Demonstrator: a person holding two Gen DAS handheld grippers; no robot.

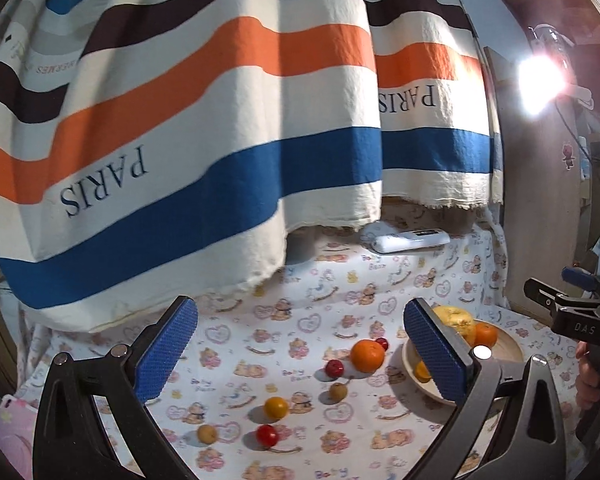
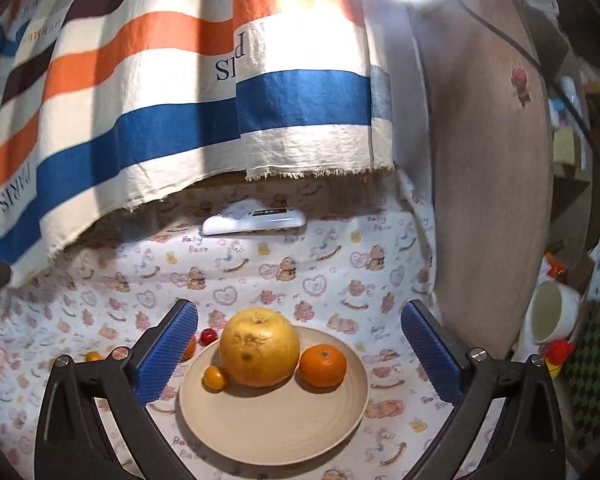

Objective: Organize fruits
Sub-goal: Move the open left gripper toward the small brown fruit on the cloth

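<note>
L gripper (image 1: 300, 348): I see jaws spread wide, nothing between pads, hovering over the loose fruit.
R gripper (image 2: 300, 348): also spread wide, empty, hanging over the plate (image 2: 274, 436).
Loose fruit: big orange (image 1: 367, 356) lies ahead and slightly R of L gripper centre; red cherry tomato (image 1: 334, 368) just beside it on its L; small orange one (image 1: 276, 407), brownish one (image 1: 338, 391), another red (image 1: 267, 435) and a tan one (image 1: 207, 434) nearer me on the cloth (image 1: 300, 304).
Plate contents: large yellow fruit (image 2: 259, 347), tangerine (image 2: 323, 365), small yellow-orange fruit (image 2: 215, 377), all touching or near-touching.
Key relation: I judge L gripper nearer the strays; plate sits to their R.
Axis: fruit round, no long axis to line up.
Hidden: L view, R finger covers part of plate; far red fruit (image 1: 382, 343) half behind big orange; brownish fruit type unclear.
</note>
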